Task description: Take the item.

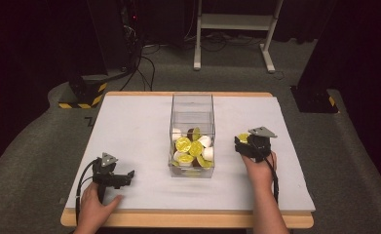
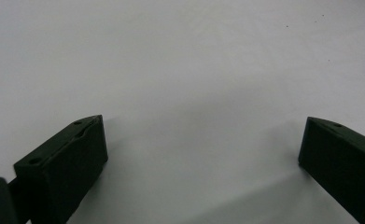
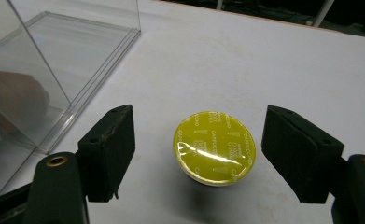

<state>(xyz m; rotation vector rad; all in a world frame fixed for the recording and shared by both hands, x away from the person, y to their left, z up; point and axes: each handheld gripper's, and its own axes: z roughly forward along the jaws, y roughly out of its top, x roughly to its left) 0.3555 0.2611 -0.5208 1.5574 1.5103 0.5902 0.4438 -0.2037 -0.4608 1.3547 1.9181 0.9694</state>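
Right of the clear box (image 1: 192,127), the yellow-lidded capsule (image 3: 214,147) stands on the bench (image 1: 129,141) between the open, untouching jaws of the right hand-held gripper (image 3: 196,151); centre both pads on its rim before closing

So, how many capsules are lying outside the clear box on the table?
1: a yellow-lidded capsule stands on the table between the right gripper's open jaws, right of the clear box.

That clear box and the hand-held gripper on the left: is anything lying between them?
No. In the high view, only bare white table lies between the clear box and the left hand-held gripper; the left gripper view also shows bare tabletop ahead.
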